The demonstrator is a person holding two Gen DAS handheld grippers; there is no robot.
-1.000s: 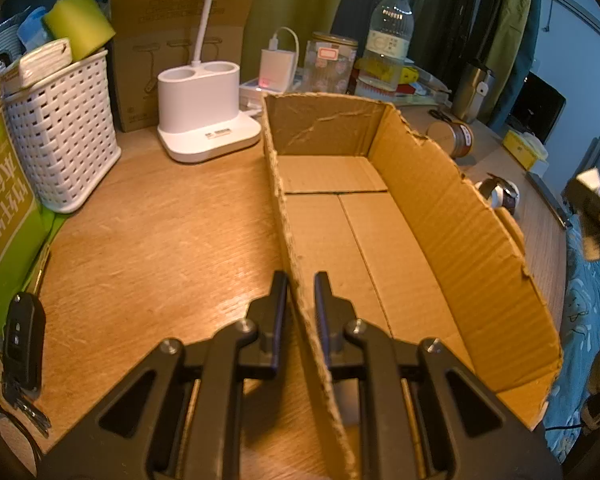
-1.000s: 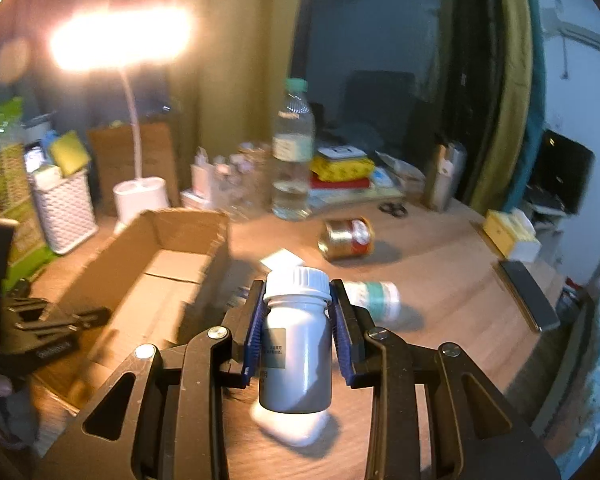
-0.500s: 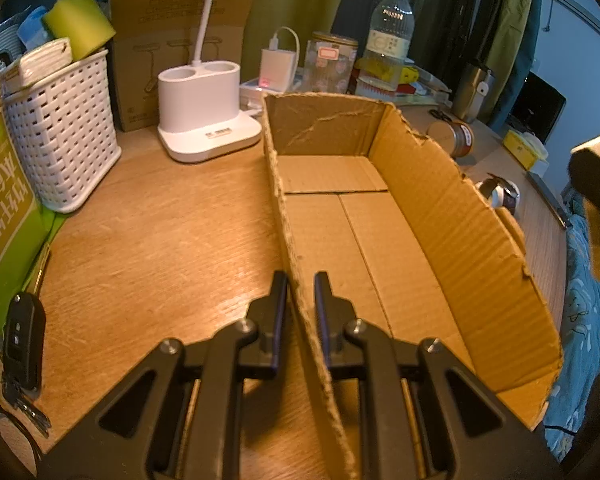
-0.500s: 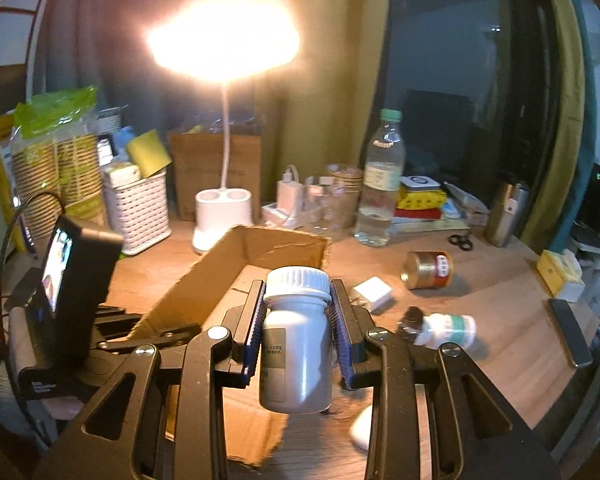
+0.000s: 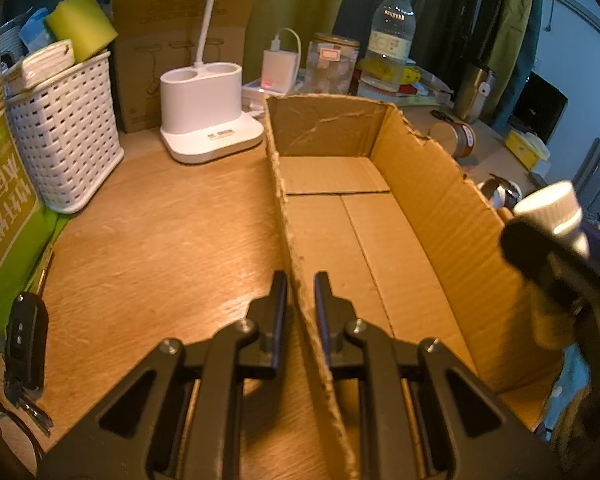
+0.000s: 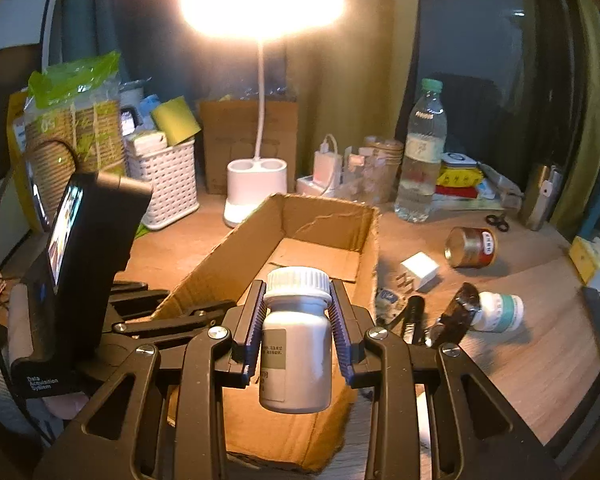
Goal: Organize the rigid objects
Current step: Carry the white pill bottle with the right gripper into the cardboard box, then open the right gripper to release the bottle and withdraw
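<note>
An open cardboard box [image 5: 432, 216] [image 6: 332, 220] lies on the wooden desk, empty inside. My left gripper [image 5: 300, 296] is shut on the box's left wall near its front end. My right gripper [image 6: 298, 316] is shut on a white pill bottle [image 6: 296, 340] with a ribbed cap, held upright above the box's near end. The bottle also shows at the right edge of the left wrist view [image 5: 552, 208]. On the desk right of the box lie a gold can [image 6: 472, 246], a white charger cube [image 6: 420, 270] and a white bottle with a teal label [image 6: 500, 312].
A white lamp base [image 5: 208, 116] and white basket [image 5: 64, 128] stand left of the box. A water bottle [image 6: 422, 160], jar and chargers line the back. A car key [image 5: 24, 344] lies at front left. A black clip [image 6: 456, 312] lies by the teal-label bottle.
My right gripper has carried the white pill bottle left, from over the desk to above the box's near end. The left gripper has stayed on the box wall.
</note>
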